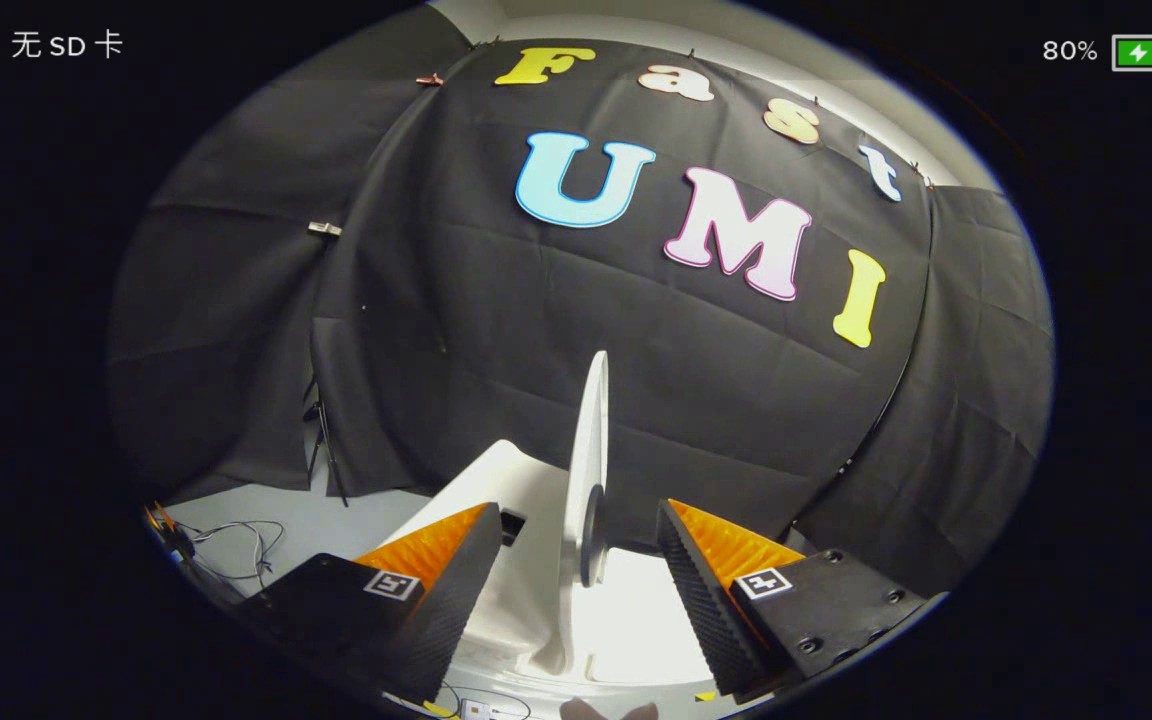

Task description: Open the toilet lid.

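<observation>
The white toilet lid (591, 440) stands raised and nearly upright, seen edge-on, rising between my two fingers and above them. Its lower edge, with a grey rim, sits in the gap between the fingertips. My gripper (579, 515) is open, and its orange-and-black fingers (436, 560) stand apart on either side of the lid without pressing on it. Below and beyond the fingers lies the white toilet body (496, 480), with the seat area (636, 625) bright under the lid.
Loose cables (236, 545) lie on the grey floor left of the toilet. A thin black stand (321, 440) leans against the booth's black cloth wall behind them. A small white device with wires (476, 708) sits on the floor under the fingers.
</observation>
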Motion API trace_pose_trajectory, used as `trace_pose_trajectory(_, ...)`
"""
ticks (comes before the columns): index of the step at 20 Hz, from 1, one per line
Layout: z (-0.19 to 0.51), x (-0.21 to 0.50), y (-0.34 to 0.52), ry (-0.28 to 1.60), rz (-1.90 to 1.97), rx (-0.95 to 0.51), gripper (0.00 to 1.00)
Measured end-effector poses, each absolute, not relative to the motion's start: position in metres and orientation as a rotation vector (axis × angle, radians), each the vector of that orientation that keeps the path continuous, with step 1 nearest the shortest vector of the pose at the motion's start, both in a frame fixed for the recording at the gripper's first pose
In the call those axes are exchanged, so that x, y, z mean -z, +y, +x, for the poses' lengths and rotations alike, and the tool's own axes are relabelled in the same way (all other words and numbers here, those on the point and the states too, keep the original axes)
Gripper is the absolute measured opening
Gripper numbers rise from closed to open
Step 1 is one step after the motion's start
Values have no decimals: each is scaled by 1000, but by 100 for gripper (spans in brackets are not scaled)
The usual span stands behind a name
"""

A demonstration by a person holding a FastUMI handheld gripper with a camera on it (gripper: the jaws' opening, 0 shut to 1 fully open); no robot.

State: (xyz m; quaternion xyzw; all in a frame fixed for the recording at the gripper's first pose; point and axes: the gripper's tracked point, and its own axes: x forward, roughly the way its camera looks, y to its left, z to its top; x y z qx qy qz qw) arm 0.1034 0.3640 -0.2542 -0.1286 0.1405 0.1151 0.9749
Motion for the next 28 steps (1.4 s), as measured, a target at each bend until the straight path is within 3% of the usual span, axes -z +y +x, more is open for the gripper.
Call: trace_pose_trajectory(28, 46, 45, 219, 118, 10, -244, 98)
